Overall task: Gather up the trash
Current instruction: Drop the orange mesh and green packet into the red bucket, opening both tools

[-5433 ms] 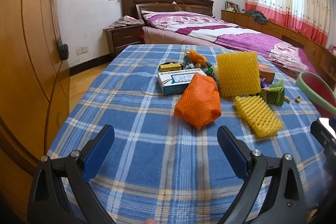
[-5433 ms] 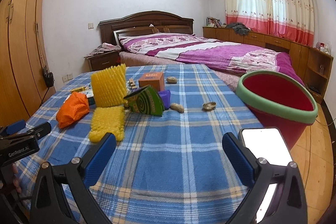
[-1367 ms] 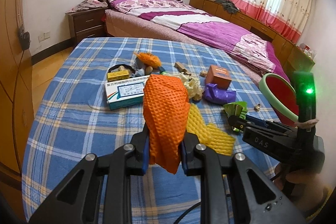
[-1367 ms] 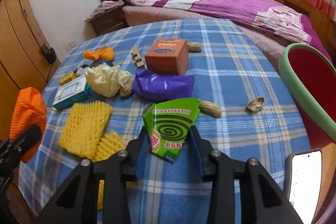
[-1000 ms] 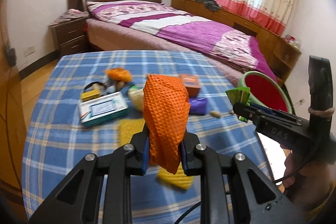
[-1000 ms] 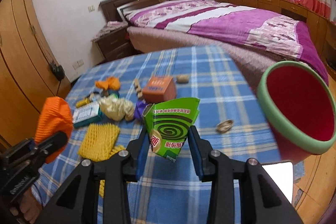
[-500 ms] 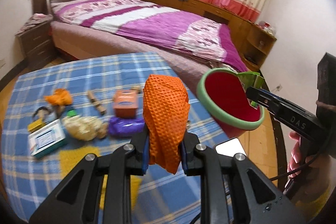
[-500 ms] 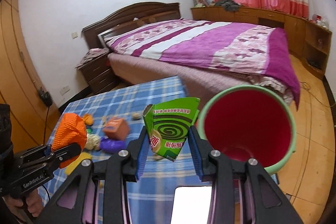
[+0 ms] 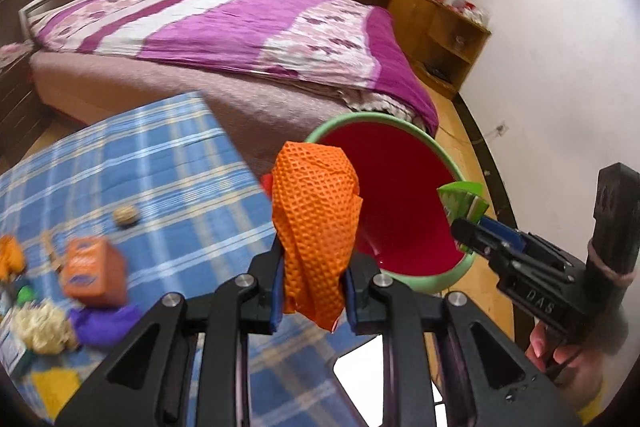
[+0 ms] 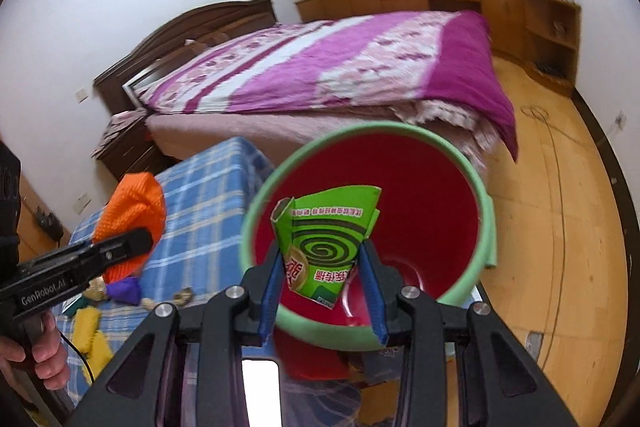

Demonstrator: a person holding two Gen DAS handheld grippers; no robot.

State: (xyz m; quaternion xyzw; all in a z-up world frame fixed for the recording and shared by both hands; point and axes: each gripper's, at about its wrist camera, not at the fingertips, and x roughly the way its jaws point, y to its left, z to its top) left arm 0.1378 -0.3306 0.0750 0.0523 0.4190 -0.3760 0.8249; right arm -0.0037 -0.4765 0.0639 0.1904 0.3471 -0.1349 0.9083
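Observation:
My left gripper [image 9: 314,301] is shut on an orange foam net [image 9: 316,223] and holds it in the air at the table's right edge, just left of the red bin with a green rim [image 9: 400,211]. My right gripper [image 10: 322,297] is shut on a green mosquito-coil box [image 10: 324,247] and holds it over the open mouth of the bin [image 10: 452,187]. The right gripper with the green box [image 9: 462,203] also shows in the left wrist view over the bin's far side. The orange net [image 10: 134,207] shows at the left of the right wrist view.
The blue plaid table [image 9: 140,179] still bears an orange box [image 9: 94,273], a purple wrapper [image 9: 102,321], a cream foam net [image 9: 44,325], a nut shell [image 9: 126,215] and yellow foam [image 10: 90,331]. A bed with a purple cover [image 10: 340,67] stands behind. Wooden floor [image 10: 560,227] lies to the right.
Both grippers have swung right from the table toward the bin, each still holding its piece. The green box now hangs over the bin's opening and the orange net is beside its rim.

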